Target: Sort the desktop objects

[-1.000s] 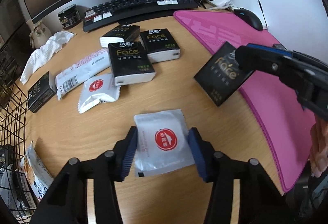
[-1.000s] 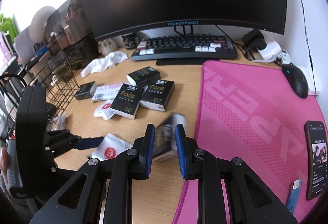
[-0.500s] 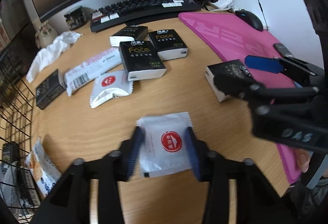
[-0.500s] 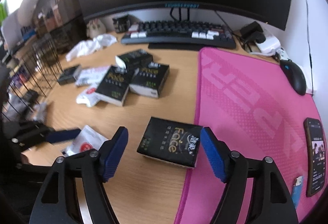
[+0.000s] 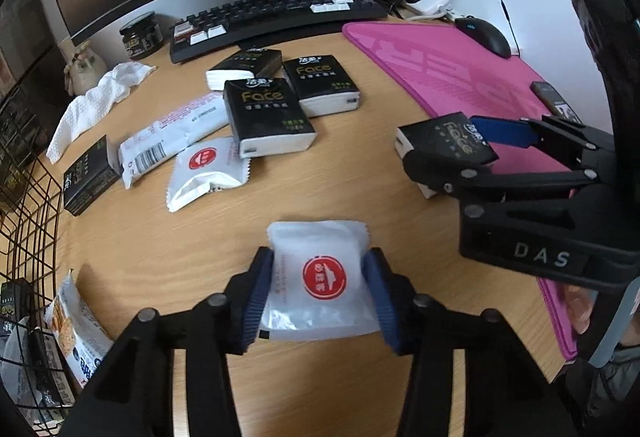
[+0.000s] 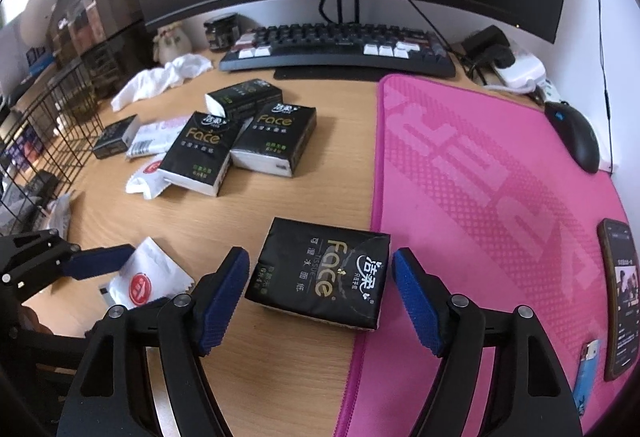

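Pads of the left claw [image 5: 318, 303] sit on either side of a white sachet [image 5: 320, 277] with a red round mark, and the jaws are closing on it; the blue pads already touch its two side edges, which bulge up a little between them. The sachet lies flat on the counter [image 5: 360, 173], its long axis running straight ahead along the fingers, so the pinch goes across its short width (the easier way to take a soft packet). Of the two claws, the left is plainly the nearer to it.

To the sachet's right, the right claw [image 6: 320, 289] stands spread wide, one pad on each side of a black tissue pack [image 6: 320, 273], with clear gaps on both sides. That pack rests flat, one corner lapping onto the edge of the pink desk mat [image 6: 500, 177].

Further out lie a second white sachet [image 5: 208, 169], three more black tissue packs [image 5: 268, 121] in a cluster, and a wire basket [image 5: 24, 221] at the left counter edge, probably the sachet's destination.
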{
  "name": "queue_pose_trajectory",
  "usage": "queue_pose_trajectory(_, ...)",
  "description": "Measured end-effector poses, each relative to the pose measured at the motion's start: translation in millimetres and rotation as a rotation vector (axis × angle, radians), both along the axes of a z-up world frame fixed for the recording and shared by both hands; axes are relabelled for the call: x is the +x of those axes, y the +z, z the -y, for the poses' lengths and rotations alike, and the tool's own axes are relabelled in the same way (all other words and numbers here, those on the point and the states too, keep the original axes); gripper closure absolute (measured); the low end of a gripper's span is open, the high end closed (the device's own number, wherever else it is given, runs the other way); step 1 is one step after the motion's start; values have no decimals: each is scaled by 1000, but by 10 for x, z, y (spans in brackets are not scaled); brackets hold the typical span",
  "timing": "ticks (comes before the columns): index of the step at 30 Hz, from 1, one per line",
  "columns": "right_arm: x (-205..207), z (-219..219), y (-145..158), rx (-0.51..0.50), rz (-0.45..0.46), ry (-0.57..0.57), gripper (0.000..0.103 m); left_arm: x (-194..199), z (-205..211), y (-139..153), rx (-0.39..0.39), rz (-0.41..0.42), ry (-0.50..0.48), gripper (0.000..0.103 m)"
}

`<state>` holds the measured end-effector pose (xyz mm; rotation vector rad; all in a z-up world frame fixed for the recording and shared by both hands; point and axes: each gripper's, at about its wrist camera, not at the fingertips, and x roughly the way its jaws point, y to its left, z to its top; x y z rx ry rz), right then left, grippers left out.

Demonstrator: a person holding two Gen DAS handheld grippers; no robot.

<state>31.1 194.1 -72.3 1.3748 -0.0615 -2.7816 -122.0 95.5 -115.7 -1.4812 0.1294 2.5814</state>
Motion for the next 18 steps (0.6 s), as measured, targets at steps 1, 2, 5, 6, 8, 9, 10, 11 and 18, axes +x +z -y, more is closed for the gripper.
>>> queue_pose_trajectory(1, -1, 0, -6, -7, 5, 3, 29, 4, -9, 2, -2, 0, -1, 55)
queue_pose_trajectory(2, -2, 3, -11, -11, 9, 4, 29, 9, -13, 3, -3, 1, -1, 56)
queue_pose_trajectory(5, 5, 20, -5, -5, 6, 9, 37, 20, -18, 11, -8, 2, -6, 58)
queue_pose_trajectory(6, 8, 22, 0, -3, 4, 11, 38, 23, -15, 11, -8, 3, -7, 59)
queue_pose_trajectory(8, 8, 32, 3, 6, 5, 12, 39, 28, 1, 17, -4, 6, -5, 61)
queue_pose_trajectory(9, 7, 35, 4, 10, 5, 12, 40, 30, 16, 26, 0, 5, 0, 63)
queue_pose_trajectory(10, 10, 35, 7, 11, 3, 11, 40, 33, 31, 38, 4, 4, 2, 64)
queue_pose_trajectory(11, 15, 33, 15, 8, 0, 10, 40, 35, 46, 51, 8, 0, 5, 64)
queue_pose_trajectory(18, 82, -36, 224, -19, -53, -7, 40, 58, 153, 226, 20, -34, 22, 66)
